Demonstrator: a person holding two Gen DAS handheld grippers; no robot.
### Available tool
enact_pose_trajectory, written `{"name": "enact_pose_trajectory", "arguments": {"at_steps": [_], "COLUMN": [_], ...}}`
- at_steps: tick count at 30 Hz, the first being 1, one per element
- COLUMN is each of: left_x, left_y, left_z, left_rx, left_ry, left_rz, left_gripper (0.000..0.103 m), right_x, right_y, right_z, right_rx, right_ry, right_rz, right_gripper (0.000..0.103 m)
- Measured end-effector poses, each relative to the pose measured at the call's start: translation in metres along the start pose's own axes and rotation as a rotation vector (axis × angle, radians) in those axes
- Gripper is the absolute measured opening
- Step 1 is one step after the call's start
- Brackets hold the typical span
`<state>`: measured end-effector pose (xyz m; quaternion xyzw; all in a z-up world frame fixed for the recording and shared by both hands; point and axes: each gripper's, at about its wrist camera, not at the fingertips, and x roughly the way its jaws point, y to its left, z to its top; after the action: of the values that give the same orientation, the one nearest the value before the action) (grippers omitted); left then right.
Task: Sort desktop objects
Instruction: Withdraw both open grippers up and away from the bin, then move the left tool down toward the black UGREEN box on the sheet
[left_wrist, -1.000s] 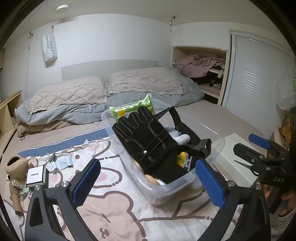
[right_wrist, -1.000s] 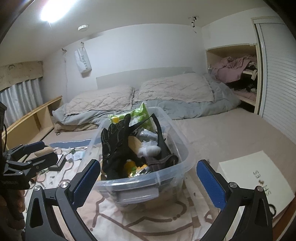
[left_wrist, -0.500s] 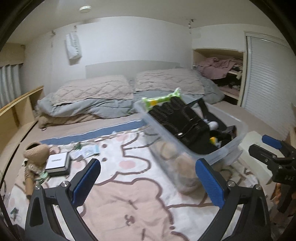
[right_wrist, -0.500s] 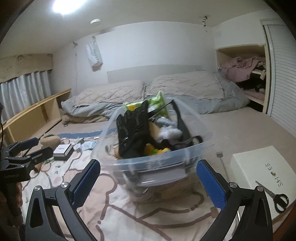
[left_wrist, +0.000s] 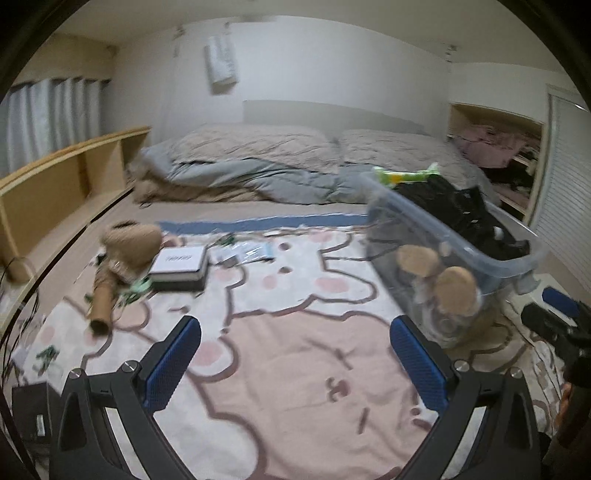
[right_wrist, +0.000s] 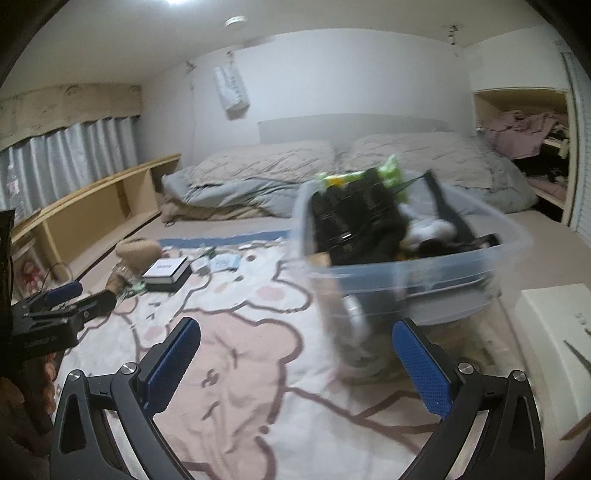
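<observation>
Left gripper: bottom centre of the left wrist view, jaws spread wide, nothing between them; pink-and-white blanket below.
Right gripper: bottom centre of the right wrist view, jaws spread wide, empty; clear bin just beyond the right-hand pad.
Clear bin: right of centre on the blanket, filled; black glove on top, green packet at the far rim. Blurred.
White-lidded box: centre left of the left wrist view, flat on the blanket, well apart from the bin.
Plush toy: just left of that box, touching or nearly; cannot tell which.
Cardboard tube: below the plush, lying on the blanket.
White shoebox: right edge of the right wrist view, beside the bin.
</observation>
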<state>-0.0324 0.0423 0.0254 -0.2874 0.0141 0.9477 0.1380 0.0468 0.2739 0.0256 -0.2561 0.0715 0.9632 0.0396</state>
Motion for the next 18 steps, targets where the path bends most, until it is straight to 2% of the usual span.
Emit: {"name": "enact_pose_trajectory", "arguments": {"at_steps": [10, 18], "left_x": [-0.002, -0.016], "left_y": [0.066, 0.133], "left_z": [-0.025, -0.036], "left_rx": [-0.081, -0.198], "left_ry": [0.040, 0.086], "left_rz": [0.205, 0.324], "left_gripper": [0.103, 0.103], "right_x": [0.034, 0.055], "right_y": [0.060, 0.105], "right_z": [-0.020, -0.025], "right_rx": [-0.115, -0.166], "right_ry": [0.067, 0.086], "right_rz": [0.075, 0.170], "right_gripper": [0.103, 0.103]}}
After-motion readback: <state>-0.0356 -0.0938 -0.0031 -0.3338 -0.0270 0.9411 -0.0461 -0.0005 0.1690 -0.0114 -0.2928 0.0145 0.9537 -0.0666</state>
